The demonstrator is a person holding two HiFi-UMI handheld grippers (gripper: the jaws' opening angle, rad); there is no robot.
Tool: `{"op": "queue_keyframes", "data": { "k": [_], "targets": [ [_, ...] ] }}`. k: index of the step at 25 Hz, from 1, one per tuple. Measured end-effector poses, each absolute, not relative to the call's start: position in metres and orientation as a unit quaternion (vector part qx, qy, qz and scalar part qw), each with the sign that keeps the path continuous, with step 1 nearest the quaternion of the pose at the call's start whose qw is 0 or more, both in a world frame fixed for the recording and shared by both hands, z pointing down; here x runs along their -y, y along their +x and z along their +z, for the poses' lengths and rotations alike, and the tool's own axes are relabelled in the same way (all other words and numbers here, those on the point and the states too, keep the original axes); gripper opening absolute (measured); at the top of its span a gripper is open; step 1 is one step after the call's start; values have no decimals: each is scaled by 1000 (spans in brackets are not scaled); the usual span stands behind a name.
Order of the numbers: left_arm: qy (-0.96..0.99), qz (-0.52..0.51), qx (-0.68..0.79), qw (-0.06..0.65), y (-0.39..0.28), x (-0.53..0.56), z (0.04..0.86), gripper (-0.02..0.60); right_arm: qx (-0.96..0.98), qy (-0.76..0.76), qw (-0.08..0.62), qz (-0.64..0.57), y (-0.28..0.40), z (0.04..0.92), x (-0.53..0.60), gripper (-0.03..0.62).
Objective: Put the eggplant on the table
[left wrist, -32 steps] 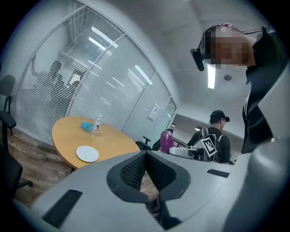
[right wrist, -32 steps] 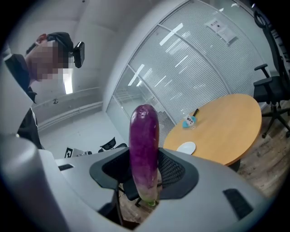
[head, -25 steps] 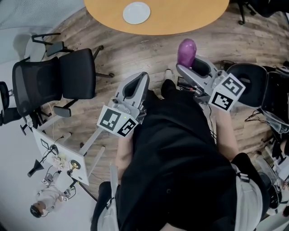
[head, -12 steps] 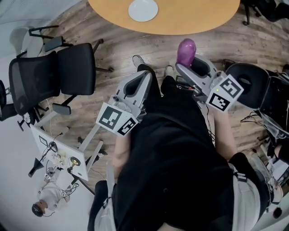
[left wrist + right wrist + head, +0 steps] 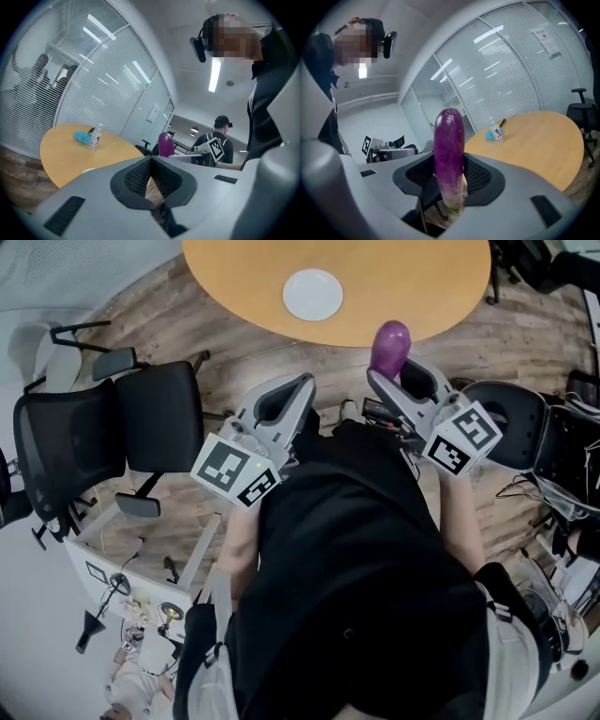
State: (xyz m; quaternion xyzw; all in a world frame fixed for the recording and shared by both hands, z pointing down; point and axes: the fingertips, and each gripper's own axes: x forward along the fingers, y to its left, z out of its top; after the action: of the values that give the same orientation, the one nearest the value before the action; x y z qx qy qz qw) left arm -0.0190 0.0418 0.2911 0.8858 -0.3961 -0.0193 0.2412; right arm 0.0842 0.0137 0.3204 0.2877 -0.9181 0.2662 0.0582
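Note:
The purple eggplant stands upright between the jaws of my right gripper, which is shut on its lower half. Its top sits just short of the round wooden table's near edge. In the right gripper view the eggplant rises in front of the table, with the right gripper clamped on its pale lower end. My left gripper is held beside it over the floor, shut and holding nothing. From the left gripper view I see the eggplant past the left gripper's meeting tips.
A white plate lies on the table. A water bottle and a blue object stand farther along it. Black office chairs stand to the left and right. Another person stands beyond. Glass walls ring the room.
The person has stepped toward the table, so table and plate sit nearer in the head view. Both grippers moved forward with them. The eggplant stays gripped and now reaches the table's edge.

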Motion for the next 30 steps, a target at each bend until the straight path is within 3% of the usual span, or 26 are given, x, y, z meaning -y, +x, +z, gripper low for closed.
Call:
{"op": "queue_keyframes", "data": {
  "k": [21,26,30],
  "targets": [
    [892,-17,392,226,-158,6,283,11,919,319,99,209,-39,308,66,195],
    [872,-20,432,229,-177,9,284,11,922,305,129,202,-50,316,86,196],
    [856,-33,461,233,-179,18,278,11,920,294,193,170,-39,336,109,196]
  ]
}}
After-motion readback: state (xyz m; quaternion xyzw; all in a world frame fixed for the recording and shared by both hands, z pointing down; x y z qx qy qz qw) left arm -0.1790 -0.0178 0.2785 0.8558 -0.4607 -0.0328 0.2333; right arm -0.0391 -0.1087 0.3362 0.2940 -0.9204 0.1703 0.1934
